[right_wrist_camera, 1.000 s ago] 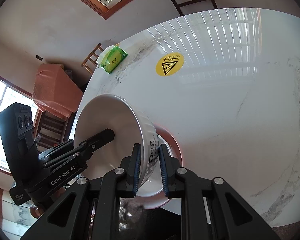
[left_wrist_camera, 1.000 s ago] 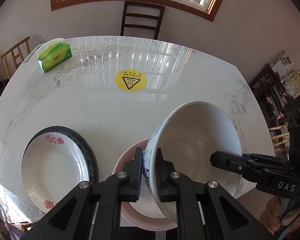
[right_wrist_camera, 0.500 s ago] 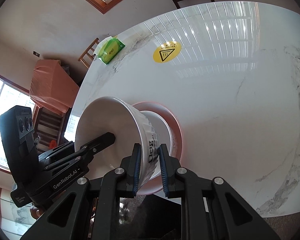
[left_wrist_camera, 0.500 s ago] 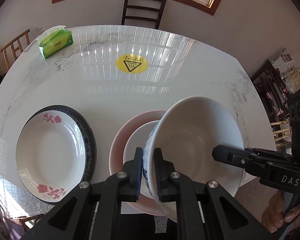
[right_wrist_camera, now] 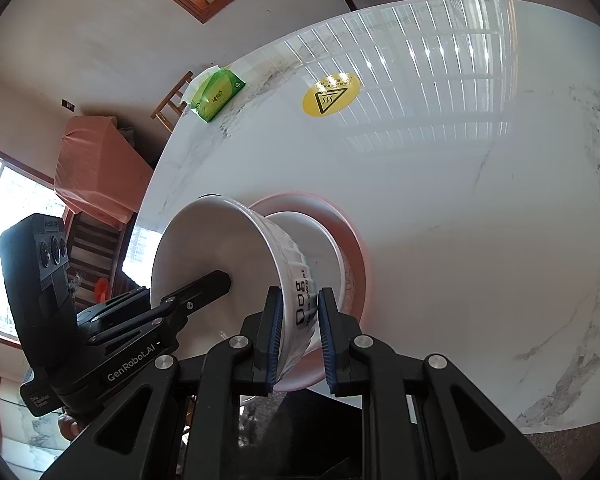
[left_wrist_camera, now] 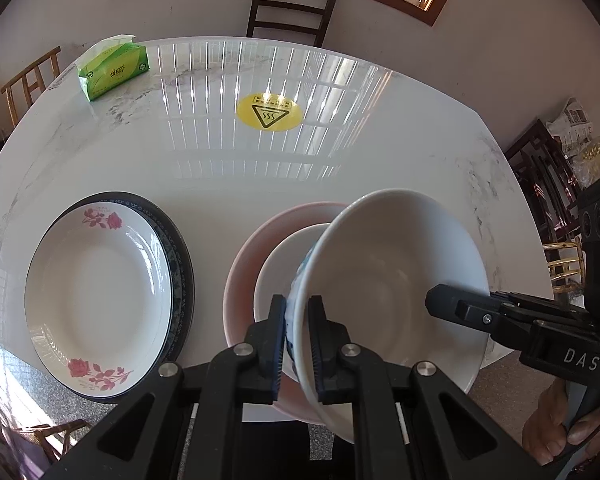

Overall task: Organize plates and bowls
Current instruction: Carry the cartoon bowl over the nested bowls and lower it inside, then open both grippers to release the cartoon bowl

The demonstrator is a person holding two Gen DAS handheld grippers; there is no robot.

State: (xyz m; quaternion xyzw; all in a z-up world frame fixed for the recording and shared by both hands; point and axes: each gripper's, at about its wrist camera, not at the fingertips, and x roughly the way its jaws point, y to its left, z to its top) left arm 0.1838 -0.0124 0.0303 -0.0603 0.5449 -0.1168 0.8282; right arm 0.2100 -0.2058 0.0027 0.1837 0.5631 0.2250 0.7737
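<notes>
Bowl work over a glossy white marble-patterned table (left_wrist_camera: pixel 340 168). Large white ceramic bowl (left_wrist_camera: pixel 392 280), blue print and black lettering on its outer wall, is held tilted in the air by both grippers at once, its mouth facing the left wrist camera's right side.

Left gripper (left_wrist_camera: pixel 298 344): blue-padded fingers clamped on the bowl's near rim, one pad inside, one outside. Right gripper (right_wrist_camera: pixel 298 336): likewise closed on the opposite rim, pads pressing either side of the lettered wall. From the left wrist view, the right gripper's black finger reaches into the bowl from the right; from the right wrist view, the left gripper's finger lies inside the bowl from the left.

Directly below and behind the held bowl sits a pale pink round plate (left_wrist_camera: pixel 256 248) at the table's near edge, with a smaller white bowl (left_wrist_camera: pixel 284 264) resting in it. Whether the held bowl touches the smaller bowl cannot be told.

To the left of the pink plate, apart from it, a white plate with red rose prints (left_wrist_camera: pixel 96 288) lies stacked on a dark-rimmed plate (left_wrist_camera: pixel 180 264).

Farther back: round yellow hot-surface sticker (left_wrist_camera: pixel 269 112) near the table's middle, green tissue box (left_wrist_camera: pixel 114 70) at the far left corner. Dark wooden chair (left_wrist_camera: pixel 292 12) stands beyond the far edge.
</notes>
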